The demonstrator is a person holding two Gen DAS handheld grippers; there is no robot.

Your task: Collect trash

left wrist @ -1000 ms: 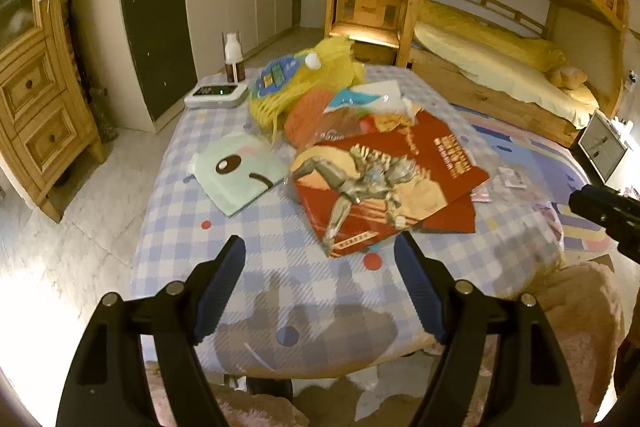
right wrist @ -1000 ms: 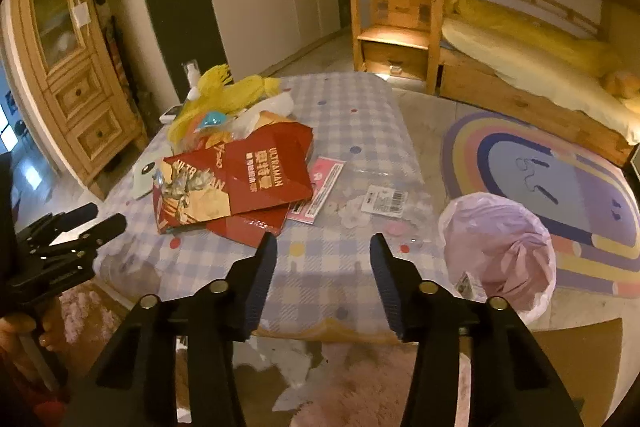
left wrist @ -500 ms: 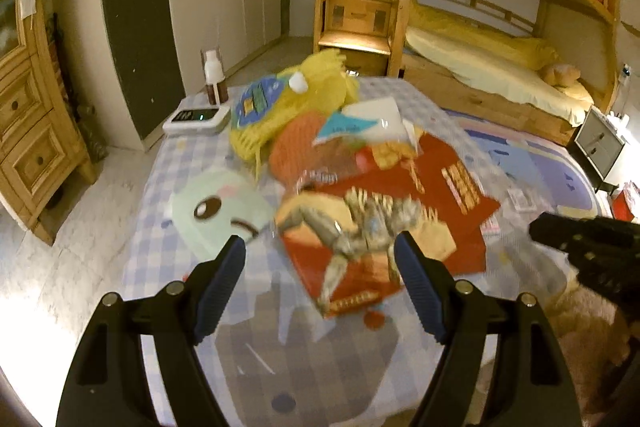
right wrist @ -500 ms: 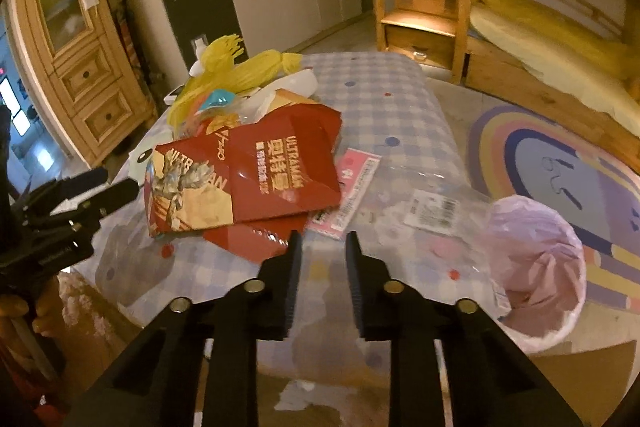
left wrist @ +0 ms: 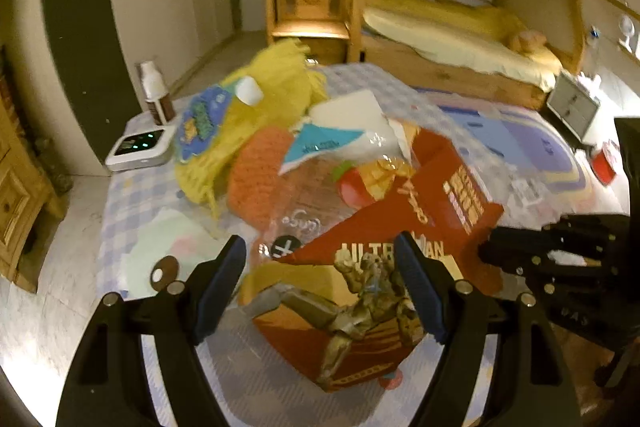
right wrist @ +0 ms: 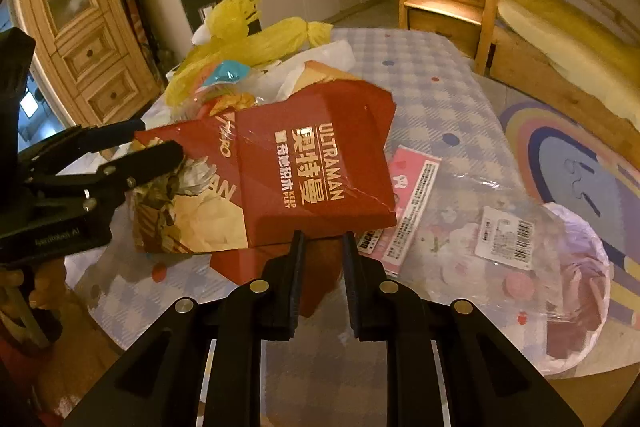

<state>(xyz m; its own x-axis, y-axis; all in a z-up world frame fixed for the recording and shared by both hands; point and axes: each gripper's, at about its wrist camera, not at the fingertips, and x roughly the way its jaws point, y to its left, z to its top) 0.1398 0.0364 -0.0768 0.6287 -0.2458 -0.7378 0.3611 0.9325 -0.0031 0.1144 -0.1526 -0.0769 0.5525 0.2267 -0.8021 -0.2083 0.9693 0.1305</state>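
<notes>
A torn red Ultraman box (right wrist: 304,167) lies on the checked table (right wrist: 436,95), also in the left wrist view (left wrist: 360,287). My right gripper (right wrist: 322,239) has its fingers nearly together at the box's near edge, over a red flap; whether they pinch it is unclear. It shows at the right of the left wrist view (left wrist: 496,251). My left gripper (left wrist: 320,279) is open over the box's pictured end, and shows in the right wrist view (right wrist: 156,143). A clear plastic wrapper (left wrist: 320,195), a pink leaflet (right wrist: 404,199) and a clear labelled bag (right wrist: 504,235) lie nearby.
A bin with a pink liner (right wrist: 576,291) stands at the table's right edge. Yellow yarn (left wrist: 260,99), an orange knit piece (left wrist: 256,171), a pale green card (left wrist: 168,247), a white device (left wrist: 140,147) and a bottle (left wrist: 154,91) are on the table. A bunk bed stands behind.
Both grippers have moved forward to the red box. The right gripper's fingers have closed from wide to a narrow gap. The left gripper stays open.
</notes>
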